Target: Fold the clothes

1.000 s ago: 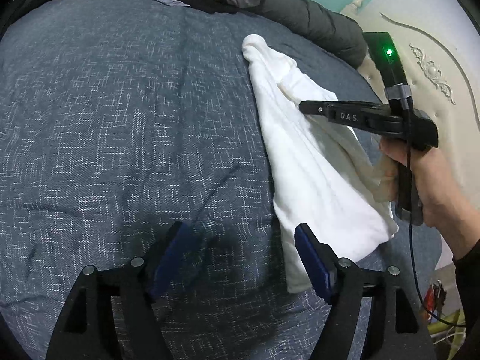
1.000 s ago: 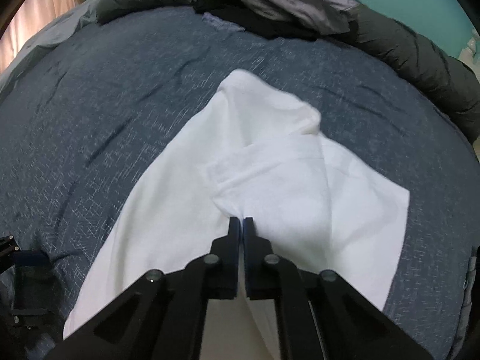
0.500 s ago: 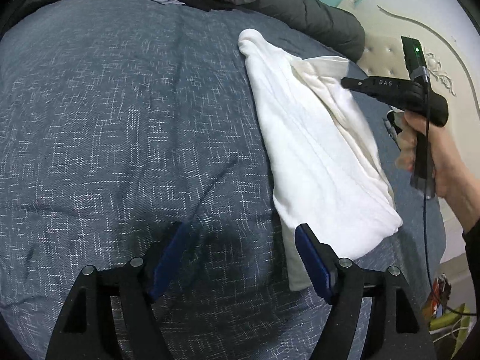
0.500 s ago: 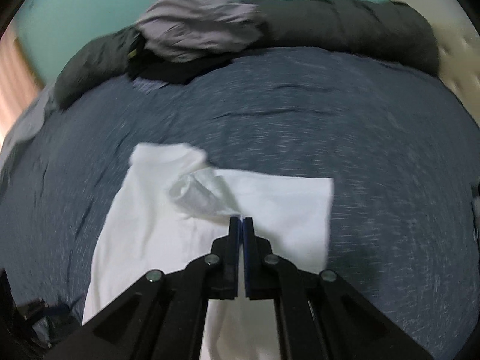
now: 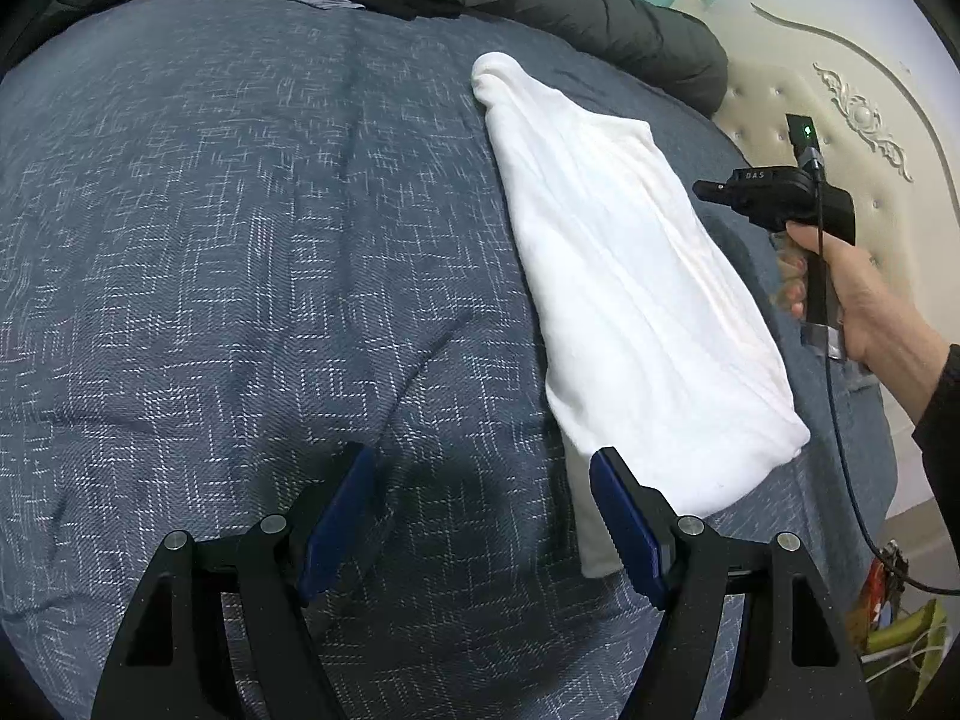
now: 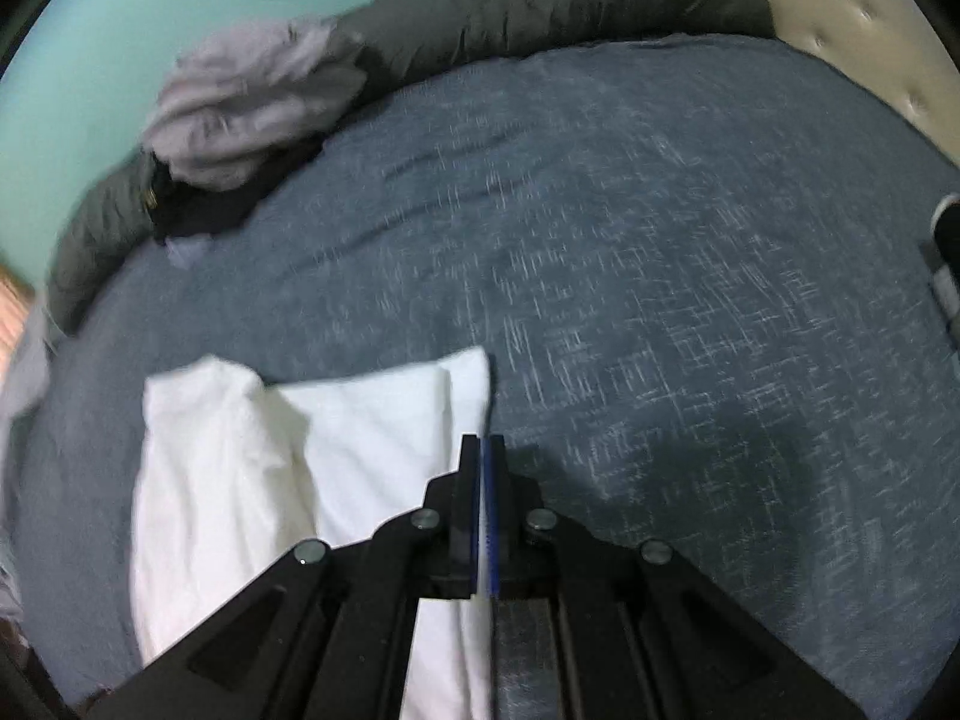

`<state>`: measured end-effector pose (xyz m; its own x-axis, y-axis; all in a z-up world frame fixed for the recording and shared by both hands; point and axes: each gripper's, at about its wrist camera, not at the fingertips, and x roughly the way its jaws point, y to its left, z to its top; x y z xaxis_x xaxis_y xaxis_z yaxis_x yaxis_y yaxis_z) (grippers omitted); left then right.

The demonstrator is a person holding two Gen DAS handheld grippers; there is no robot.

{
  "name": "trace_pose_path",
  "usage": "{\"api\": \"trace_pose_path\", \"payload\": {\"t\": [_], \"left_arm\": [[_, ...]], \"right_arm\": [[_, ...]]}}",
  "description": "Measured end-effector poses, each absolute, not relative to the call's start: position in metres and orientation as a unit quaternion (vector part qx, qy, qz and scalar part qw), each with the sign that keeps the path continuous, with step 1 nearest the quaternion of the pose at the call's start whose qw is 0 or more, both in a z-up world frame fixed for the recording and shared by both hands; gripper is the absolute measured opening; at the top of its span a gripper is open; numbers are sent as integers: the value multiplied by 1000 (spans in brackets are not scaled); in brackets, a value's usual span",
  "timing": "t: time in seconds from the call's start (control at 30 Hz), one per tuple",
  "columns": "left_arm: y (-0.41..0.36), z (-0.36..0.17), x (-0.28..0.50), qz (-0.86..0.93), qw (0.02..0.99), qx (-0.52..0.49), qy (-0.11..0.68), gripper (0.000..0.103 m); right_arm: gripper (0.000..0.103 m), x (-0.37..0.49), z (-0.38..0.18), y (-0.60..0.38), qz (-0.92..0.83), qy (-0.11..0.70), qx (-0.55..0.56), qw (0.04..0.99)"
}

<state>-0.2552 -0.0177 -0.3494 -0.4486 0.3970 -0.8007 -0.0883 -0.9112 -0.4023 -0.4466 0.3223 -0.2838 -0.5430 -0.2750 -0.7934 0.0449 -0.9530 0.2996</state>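
On the blue-grey patterned bedspread (image 5: 240, 252) a white garment (image 5: 630, 300) lies folded into a long narrow strip, running from a rounded far end down to a wider near end, on the right half of the bed as the left wrist camera sees it. The left gripper (image 5: 480, 516) hovers just above the cover at the near edge of that view, its blue-padded jaws spread wide with nothing between them; the right-hand finger (image 5: 624, 516) stands just beside the garment's near corner. To the right of the garment, a hand (image 5: 864, 294) holds the right gripper (image 6: 485, 450) by its handle above the bed's edge, clear of the cloth. In the right wrist view its two jaws are pressed together with no fabric caught in them, and the garment lies below and to their left. Along the far side of the bed lie a dark puffy jacket (image 5: 624, 30) and a heap of grey and black clothes (image 6: 246, 108). A cream tufted headboard (image 5: 840, 120) stands at the right.
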Motion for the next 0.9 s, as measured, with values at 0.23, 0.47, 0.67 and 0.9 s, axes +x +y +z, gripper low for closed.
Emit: {"api": "trace_pose_path", "payload": {"t": [0.23,0.47,0.67,0.9], "left_arm": [[-16,-350,-253,837,146,-505,-152,78],[-18,-352,-253,837,147,-505,-151,78],[-16,-351,-254,837,151,-504,-150,81],[-15,-351,-251,838,150,-503,-147,81]], "right_arm": [[31,-452,-277,307,-870,-120,459,133],[33,-469,-290,295,-858,-93,485,139],[10,-470,-299,287,-859,-67,486,145],[2,-464,-283,293,-885,-58,442,138]]}}
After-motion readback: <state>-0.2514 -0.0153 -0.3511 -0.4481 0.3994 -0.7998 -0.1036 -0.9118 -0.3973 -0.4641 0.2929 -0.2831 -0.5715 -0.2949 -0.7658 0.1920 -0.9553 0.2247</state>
